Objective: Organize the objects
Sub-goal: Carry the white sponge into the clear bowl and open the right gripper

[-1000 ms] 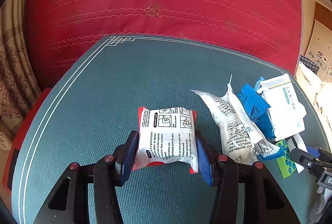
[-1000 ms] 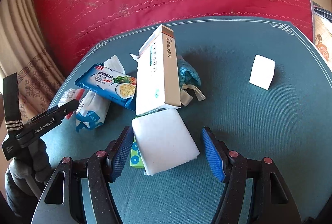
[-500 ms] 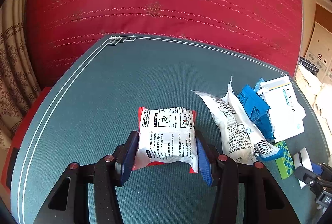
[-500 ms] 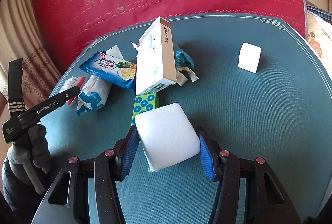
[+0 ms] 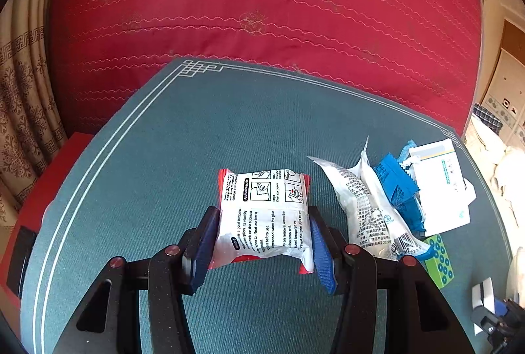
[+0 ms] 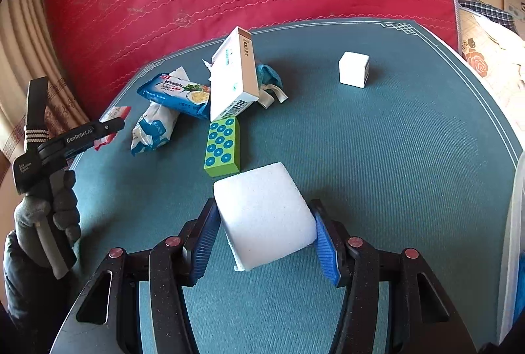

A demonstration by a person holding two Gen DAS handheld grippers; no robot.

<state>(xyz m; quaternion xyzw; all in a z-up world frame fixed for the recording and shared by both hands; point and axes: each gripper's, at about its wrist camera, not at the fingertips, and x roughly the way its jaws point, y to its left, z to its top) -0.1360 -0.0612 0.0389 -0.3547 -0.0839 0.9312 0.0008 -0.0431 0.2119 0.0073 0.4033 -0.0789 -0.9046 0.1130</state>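
A: Start at the left. What has the left gripper (image 5: 264, 242) got?

B: A white sachet with red edges (image 5: 264, 216), printed with instructions. The blue pads are closed on its two side edges and it sags a little between them, above the teal mat (image 5: 164, 140). It looks light and soft, a crinkly film pack, so I'd judge it slippery and easily crushed. The sealed side seams are the sensible place to pinch, and that is about where the pads sit.

A: And next along?

B: A loose heap on the mat: a long white pouch (image 5: 367, 209), a blue snack packet (image 6: 177, 91) lying over it, a white carton (image 6: 234, 75) leaning tilted on the packet, and a green block with blue dots (image 6: 222, 144) just in front of the carton.

A: Then the right gripper (image 6: 264, 236)?

B: Its jaws have just been closing, and a white foam block (image 6: 265, 213) is between them. The pads press both its flanks and it is tilted, one corner forward, just beside the green block.

A: How will that handle?

B: Very light and spongy, I'd guess. It gives under pressure, so a firm squeeze dents it and a weak one lets it twist. The flat opposite faces, low and central, are the best hold.

A: Anything further right?

B: A small white cube (image 6: 353, 69), well apart from everything, alone on the mat.
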